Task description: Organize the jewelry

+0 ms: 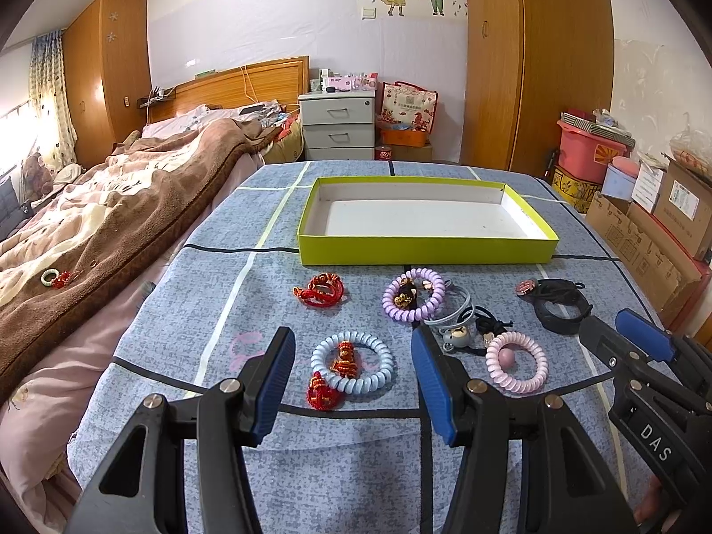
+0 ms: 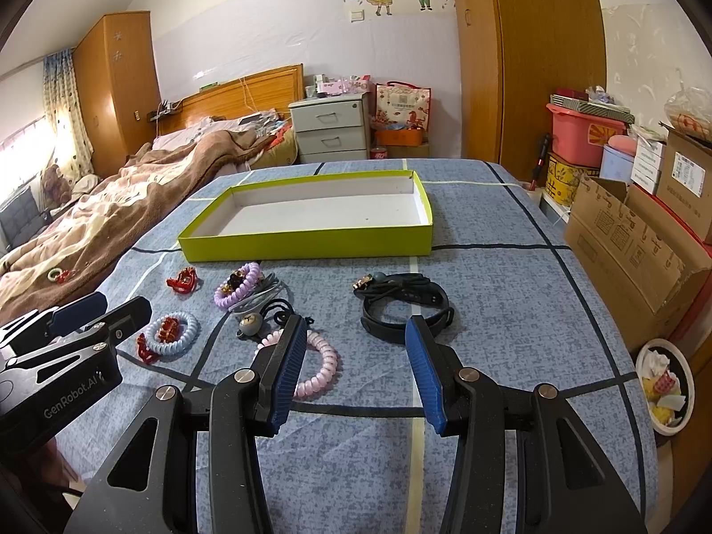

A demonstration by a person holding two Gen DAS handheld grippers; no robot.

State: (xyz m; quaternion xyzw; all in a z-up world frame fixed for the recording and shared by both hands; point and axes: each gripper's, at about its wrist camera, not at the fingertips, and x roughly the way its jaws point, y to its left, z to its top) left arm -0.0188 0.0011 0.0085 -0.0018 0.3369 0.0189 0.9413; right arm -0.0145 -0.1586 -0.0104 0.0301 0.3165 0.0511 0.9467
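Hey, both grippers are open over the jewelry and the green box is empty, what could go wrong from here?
Grabbing the purple coil bracelet may drag the grey bangle and black cord tangled against it. The blue coil bracelet carries a red knot charm that might snag. The left gripper and right gripper work close together and may collide.

Ahead of your left claw (image 1: 351,356) lies the blue coil (image 1: 352,367) with red charms; your right claw (image 2: 356,347) faces the black band (image 2: 407,311). Tray (image 1: 422,249) beyond, empty.
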